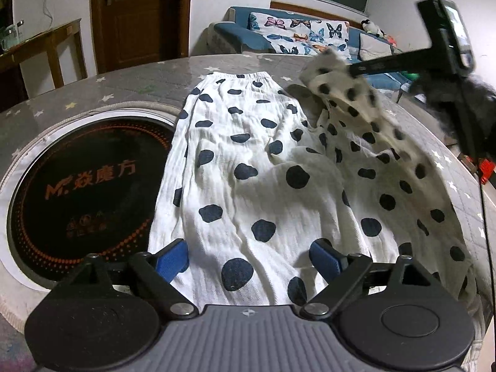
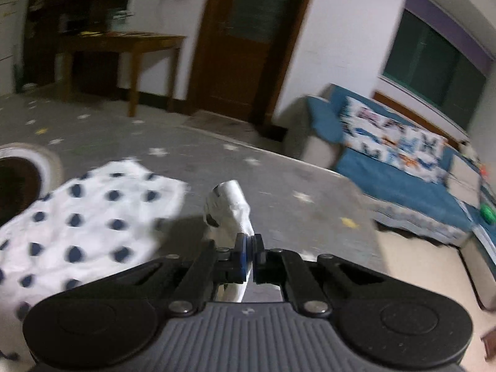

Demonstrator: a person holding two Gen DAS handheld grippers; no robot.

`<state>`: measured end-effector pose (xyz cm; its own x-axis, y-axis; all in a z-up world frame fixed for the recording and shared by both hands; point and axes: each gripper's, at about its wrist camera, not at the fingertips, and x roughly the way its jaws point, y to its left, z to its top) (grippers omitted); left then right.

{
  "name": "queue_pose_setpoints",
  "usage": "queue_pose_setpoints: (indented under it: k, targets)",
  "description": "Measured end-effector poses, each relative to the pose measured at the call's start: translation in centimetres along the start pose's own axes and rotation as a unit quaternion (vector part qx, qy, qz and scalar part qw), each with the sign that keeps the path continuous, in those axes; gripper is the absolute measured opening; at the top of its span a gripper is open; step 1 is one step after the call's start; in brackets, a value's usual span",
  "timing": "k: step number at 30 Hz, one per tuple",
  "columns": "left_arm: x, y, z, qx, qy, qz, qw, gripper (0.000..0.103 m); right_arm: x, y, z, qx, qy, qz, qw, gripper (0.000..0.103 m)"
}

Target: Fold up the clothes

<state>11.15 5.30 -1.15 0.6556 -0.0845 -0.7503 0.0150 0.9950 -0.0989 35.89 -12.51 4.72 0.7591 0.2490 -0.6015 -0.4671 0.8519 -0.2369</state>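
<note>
White trousers with dark blue spots (image 1: 248,155) lie on the grey star-print table cover (image 1: 139,77), waistband at the far side. My left gripper (image 1: 249,259) is open, its blue pads (image 1: 172,260) low over the near end of the garment. My right gripper (image 2: 249,252) is shut on a bunched corner of the trousers (image 2: 231,207) and holds it up off the table; it shows in the left wrist view at the upper right (image 1: 350,69), lifting the right leg of the cloth. The rest of the cloth (image 2: 83,217) lies to its left.
A round black heater plate with orange lettering (image 1: 83,186) is set in the table left of the trousers. Behind stand a blue sofa with butterfly cushions (image 1: 294,35), a wooden door (image 1: 136,15) and a wooden side table (image 2: 124,46). The table edge falls away at the right (image 2: 387,248).
</note>
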Motion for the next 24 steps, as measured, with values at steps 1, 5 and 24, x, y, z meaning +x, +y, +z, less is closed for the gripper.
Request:
queue_pose_setpoints:
  k: [1, 5, 24]
  targets:
    - [0.0, 0.0, 0.0, 0.000, 0.000, 0.000, 1.0000, 0.089, -0.1, -0.9, -0.3, 0.006, 0.003, -0.012, 1.000, 0.003]
    - [0.1, 0.0, 0.0, 0.002, 0.000, 0.002, 1.0000, 0.089, 0.4, -4.1, -2.1, 0.031, 0.033, -0.058, 0.997, 0.004]
    - [-0.7, 1.7, -0.4, -0.015, -0.003, 0.033, 0.9993, 0.089, 1.6, 1.3, -3.0, 0.043, 0.077, 0.071, 0.994, 0.031]
